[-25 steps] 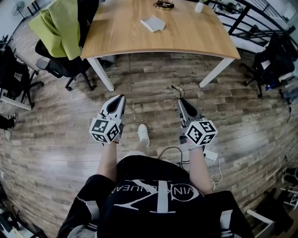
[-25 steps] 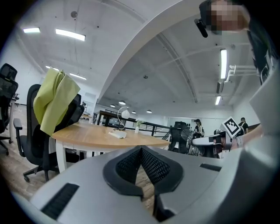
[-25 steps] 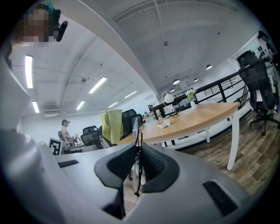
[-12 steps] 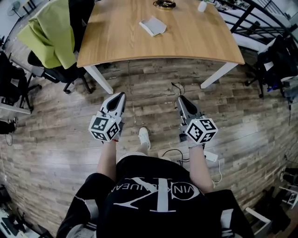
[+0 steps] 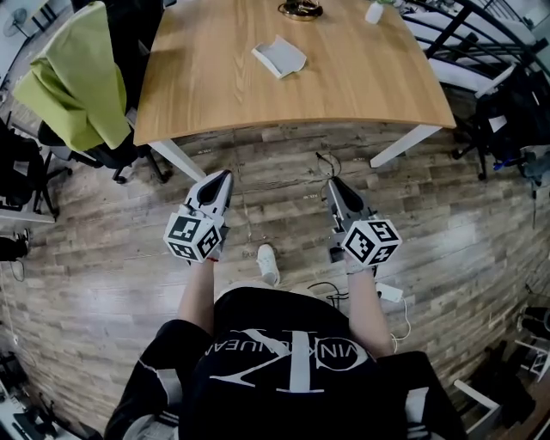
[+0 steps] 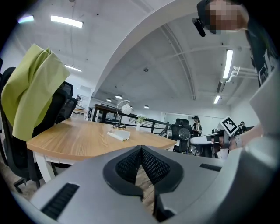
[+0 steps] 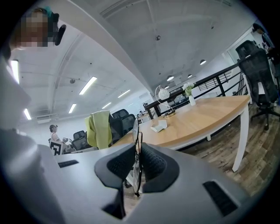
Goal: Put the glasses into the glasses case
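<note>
The glasses case [image 5: 279,57] lies grey-white on the far half of the wooden table [image 5: 215,94]; it also shows as a case [image 7: 158,126] in the right gripper view and as a case [image 6: 119,135] in the left gripper view. My right gripper [image 5: 333,184] is shut on the thin dark-rimmed glasses [image 7: 135,127], which stand edge-on between its pads and poke out past the tips as glasses [image 5: 321,160]. My left gripper [image 5: 225,176] is shut with nothing in it. Both grippers hang over the floor, short of the table's near edge.
A desk lamp [image 7: 162,94] and a small white bottle [image 5: 372,12] stand at the table's far edge. An office chair draped with a green jacket [image 5: 73,82] stands at the table's left. Black chairs and railings are at the right. Cables lie on the wood floor by my feet.
The table and case have drawn nearer and lower in the head view. Both grippers keep their place ahead of the body, the right still shut on the glasses.
</note>
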Demonstrator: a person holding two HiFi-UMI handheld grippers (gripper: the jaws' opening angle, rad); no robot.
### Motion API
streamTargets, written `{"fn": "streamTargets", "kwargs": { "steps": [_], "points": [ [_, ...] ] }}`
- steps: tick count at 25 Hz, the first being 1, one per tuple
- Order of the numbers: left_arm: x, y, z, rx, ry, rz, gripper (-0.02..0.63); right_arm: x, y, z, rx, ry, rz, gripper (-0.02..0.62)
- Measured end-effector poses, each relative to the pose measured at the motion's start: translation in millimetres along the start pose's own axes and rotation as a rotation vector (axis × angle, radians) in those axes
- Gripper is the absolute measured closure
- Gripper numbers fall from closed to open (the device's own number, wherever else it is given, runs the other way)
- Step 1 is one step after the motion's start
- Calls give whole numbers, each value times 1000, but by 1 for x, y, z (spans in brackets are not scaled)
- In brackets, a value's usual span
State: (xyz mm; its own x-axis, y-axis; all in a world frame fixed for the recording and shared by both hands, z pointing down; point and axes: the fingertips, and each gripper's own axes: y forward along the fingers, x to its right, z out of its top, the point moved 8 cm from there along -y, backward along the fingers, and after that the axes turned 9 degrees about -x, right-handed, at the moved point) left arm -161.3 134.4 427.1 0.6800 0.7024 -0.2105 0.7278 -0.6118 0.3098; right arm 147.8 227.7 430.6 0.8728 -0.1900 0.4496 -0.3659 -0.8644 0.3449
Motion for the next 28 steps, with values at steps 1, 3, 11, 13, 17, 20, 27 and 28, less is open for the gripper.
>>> {"fn": "streamTargets", "kwargs": {
  "steps": [1,3,11,13,17,20,27,28],
  "points": [
    [-4,5,1,-2,0,-2,589,2,5,2,1,3,0,545],
    [-12,13,3,-4,0,-4,589,5,15,5,0,7,0,545],
    [-43,29,6,-7,-9,7,589,10,48,14,-4,16,-2,545],
    [-49,30,5,-6,-16,11,589,11,54,14,-5,20,-4,545],
    [-56,32,4,-7,-23,8,589,11,60,16,-9,30,-7,545],
    [-60,33,9,-2,-11,6,589,13,65,20,-2,35,-12,545],
    [-74,27,20,42,-20,36,589,7,79,37,10,15,6,545],
    [-76,27,21,44,-19,38,589,5,81,39,12,12,8,545]
  ]
}}
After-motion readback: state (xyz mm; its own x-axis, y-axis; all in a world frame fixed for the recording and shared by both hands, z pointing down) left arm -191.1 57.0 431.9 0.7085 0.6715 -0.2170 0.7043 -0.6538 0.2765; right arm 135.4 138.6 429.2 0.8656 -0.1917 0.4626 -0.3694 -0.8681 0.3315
